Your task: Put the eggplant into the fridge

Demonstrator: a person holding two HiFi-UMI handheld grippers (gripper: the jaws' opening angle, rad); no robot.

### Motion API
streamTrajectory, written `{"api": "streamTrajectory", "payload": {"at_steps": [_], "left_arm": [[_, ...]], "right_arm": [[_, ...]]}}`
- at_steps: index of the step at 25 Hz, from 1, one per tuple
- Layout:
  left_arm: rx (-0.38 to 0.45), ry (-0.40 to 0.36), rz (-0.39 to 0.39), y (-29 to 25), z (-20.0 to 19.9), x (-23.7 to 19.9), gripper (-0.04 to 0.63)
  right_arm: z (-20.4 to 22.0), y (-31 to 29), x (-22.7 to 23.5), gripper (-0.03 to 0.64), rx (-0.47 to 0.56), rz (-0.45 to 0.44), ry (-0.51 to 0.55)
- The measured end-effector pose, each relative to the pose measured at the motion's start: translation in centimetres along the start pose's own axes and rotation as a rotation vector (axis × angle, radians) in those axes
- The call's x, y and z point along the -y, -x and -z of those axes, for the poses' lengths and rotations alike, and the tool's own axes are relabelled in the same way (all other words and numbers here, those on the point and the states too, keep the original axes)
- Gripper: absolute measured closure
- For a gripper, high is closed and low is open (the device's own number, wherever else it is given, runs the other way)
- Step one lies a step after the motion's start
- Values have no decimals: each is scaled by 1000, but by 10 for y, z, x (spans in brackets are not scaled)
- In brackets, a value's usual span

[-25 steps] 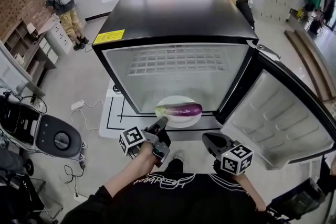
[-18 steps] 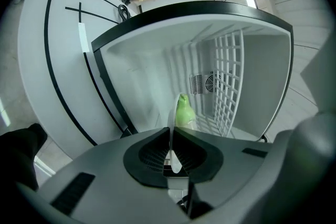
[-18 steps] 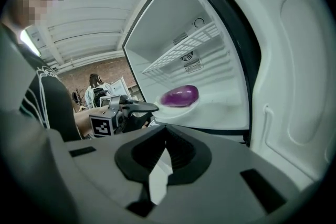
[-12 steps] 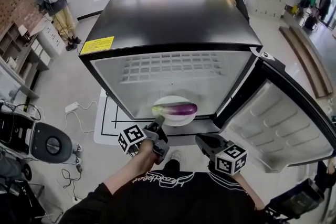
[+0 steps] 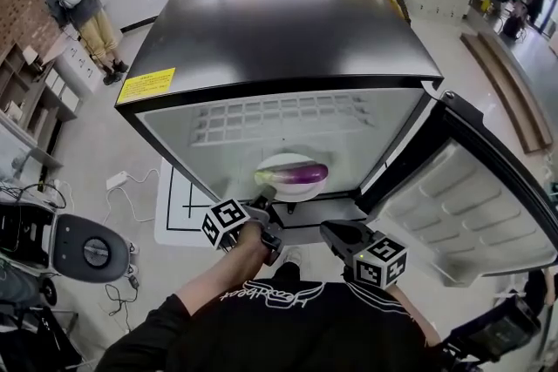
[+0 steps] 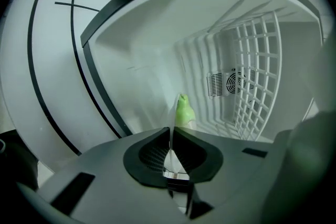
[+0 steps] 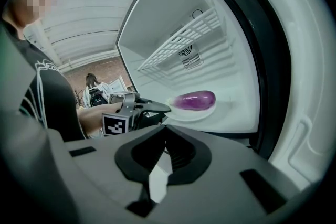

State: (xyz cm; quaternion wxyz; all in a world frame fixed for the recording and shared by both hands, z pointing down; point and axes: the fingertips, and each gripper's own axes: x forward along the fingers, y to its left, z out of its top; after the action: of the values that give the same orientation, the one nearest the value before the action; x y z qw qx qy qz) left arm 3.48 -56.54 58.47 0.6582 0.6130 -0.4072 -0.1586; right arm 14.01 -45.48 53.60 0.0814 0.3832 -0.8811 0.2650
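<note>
Just changed: over the last second the left gripper [image 5: 268,202] has pushed forward and down, and the plate [image 5: 293,195] has gone with it. It overlapped the front sill of the fridge [image 5: 279,39] a second ago. Now it looks to sit just inside, on the fridge floor.
Eggplant: the eggplant [image 5: 296,175] lies lengthwise on the plate, inside the fridge and under the wire shelf [image 5: 279,111]. Its green stem [image 6: 183,110] points towards the left gripper.
Left gripper: pinching the near rim of the plate. The thin white edge runs between the jaws, and the stem shows just beyond them.
Right gripper: the right gripper [image 5: 327,229] has its jaws pressed together on nothing. It hangs outside the fridge, below the sill and beside the open door [image 5: 471,205].
Door: swung wide to the right, well out of the way.
What it means: the eggplant is in, or near enough, so the carrying part looks about done. What seems left is to let go of the rim and back the gripper out.
Watch for: the plate sits close to the front lip. Pulling back before the jaws part would likely drag it out again.
</note>
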Motion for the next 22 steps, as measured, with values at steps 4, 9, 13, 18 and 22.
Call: {"api": "streamTrajectory", "payload": {"at_steps": [4, 9, 13, 18, 22], "left_arm": [[4, -10, -16, -15, -4, 1, 569], [19, -8, -52, -33, -13, -1, 569], [23, 1, -73, -46, -18, -4, 570], [22, 5, -72, -58, -20, 0, 569], [28, -9, -86, -64, -23, 0, 569]], "right_arm": [[-1, -4, 6, 611, -3, 13, -1], [-6, -9, 11, 611, 1, 23, -6], [-11, -15, 15, 611, 8, 19, -6], [-13, -19, 17, 611, 5, 11, -6], [-16, -20, 19, 611, 13, 10, -11]]}}
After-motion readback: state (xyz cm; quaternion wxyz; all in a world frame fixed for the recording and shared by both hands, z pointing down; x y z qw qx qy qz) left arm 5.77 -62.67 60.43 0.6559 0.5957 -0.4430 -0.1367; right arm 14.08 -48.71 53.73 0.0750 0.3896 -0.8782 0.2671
